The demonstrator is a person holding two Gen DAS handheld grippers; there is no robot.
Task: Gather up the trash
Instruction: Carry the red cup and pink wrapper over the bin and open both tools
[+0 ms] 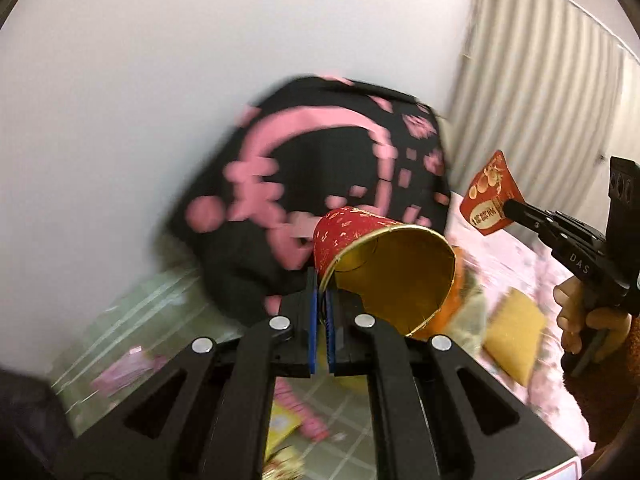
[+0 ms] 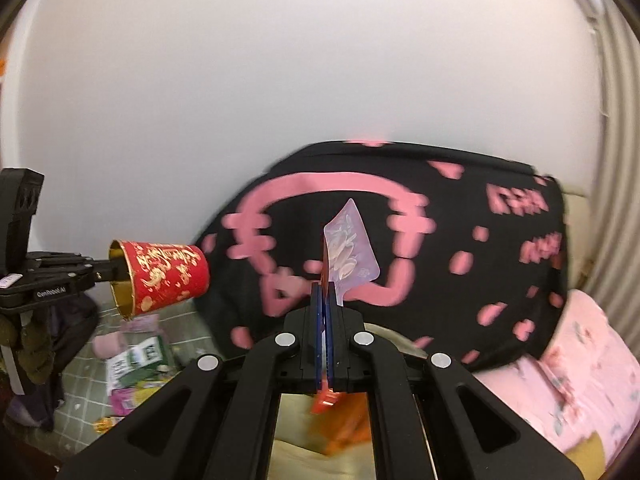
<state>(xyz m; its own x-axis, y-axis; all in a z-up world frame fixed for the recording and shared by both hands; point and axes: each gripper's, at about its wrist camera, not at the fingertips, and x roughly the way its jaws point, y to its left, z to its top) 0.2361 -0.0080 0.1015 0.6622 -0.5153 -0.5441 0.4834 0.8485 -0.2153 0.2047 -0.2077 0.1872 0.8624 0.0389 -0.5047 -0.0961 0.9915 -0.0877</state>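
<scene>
Cup (image 1: 360, 248) | left gripper (image 1: 322, 300) jaws pinch its rim | right gripper (image 2: 325, 300) jaws pinch packet (image 2: 352, 252) | advice: hold both grips firm, carry level to bin

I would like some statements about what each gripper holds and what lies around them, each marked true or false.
1. The left gripper is shut on the rim of the red paper cup. True.
2. The cup stands upright. False: it lies on its side, lifted, showing its gold inside.
3. The right gripper is empty. False: it pinches a red snack packet.
4. A black bag with pink print sits behind both grippers. True.
5. The floor is bare. False: wrappers lie scattered on it.
</scene>
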